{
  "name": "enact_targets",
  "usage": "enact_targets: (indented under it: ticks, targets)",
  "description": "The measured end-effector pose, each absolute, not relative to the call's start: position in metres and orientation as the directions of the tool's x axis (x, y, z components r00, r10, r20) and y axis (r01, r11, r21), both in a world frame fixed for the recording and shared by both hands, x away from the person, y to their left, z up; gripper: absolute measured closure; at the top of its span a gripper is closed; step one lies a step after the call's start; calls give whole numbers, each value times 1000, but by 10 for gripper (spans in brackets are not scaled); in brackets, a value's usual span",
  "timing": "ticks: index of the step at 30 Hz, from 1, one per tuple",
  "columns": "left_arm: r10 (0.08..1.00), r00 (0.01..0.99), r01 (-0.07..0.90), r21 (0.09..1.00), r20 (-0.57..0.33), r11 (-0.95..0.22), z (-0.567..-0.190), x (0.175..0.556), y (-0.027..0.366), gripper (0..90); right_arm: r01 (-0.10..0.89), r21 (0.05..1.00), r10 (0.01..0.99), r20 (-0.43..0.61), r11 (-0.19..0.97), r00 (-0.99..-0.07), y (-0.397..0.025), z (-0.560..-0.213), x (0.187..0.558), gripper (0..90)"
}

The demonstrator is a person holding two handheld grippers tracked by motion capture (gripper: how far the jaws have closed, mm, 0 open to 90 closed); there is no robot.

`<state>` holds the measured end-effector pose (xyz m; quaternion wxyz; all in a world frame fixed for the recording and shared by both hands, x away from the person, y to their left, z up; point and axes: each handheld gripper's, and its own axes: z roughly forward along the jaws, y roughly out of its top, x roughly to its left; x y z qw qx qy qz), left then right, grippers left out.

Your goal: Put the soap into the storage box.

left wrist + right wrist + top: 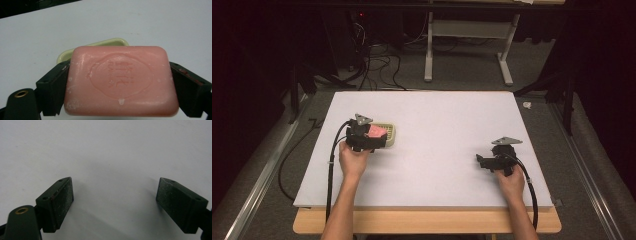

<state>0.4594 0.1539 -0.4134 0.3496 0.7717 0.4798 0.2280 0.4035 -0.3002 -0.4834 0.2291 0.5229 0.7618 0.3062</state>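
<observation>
Gripping a pink bar of soap (121, 81) by its two short ends, the left gripper (371, 139) is seen in its own view with both black jaws pressed flat against the bar. The soap lies broad face up between the pads, its embossed oval stamp legible in outline, with small white flecks along its lower edge. Behind and below the bar, a pale cream soap dish (92, 47) rests on the white table (447, 125); only its rounded rim shows past the soap. Whether the bar touches the dish cannot be determined from the pictures.

In the high view the left gripper sits at the left-centre of the table, held by the person's left hand (353, 161), with the dish (391, 134) directly at its tip and the pink soap (377, 131) over the near edge of the dish. A black cable (332, 165) trails from the gripper toward the table's front edge.

The right gripper (482, 161) rests well apart at the right of the table, in the person's right hand (511, 182). Its own view shows the jaws spread wide, with bare table surface (112, 170) between them. The pads (65, 197) appear dusted with pale specks.
</observation>
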Motion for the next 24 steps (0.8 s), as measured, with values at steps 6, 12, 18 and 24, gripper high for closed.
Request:
enact_targets:
  ticks: [6,12,18,24]
  targets:
    - [911,412,600,749,13,-282,-416,472,154,138,656,707,937,-30,266,-348,-300,-483,404,150]
    - [923,385,632,733,-14,-252,-425,484,152,138,656,706,937,-29,265,-348,-300,-483,404,150]
    - [940,341,656,723,-27,-217,-434,494,154,138,658,706,937,-27,264,-347,-300,-483,403,150]
    - [946,323,676,705,-26,-211,-442,501,154,138,657,706,937,-27,265,-348,-300,-483,403,150]
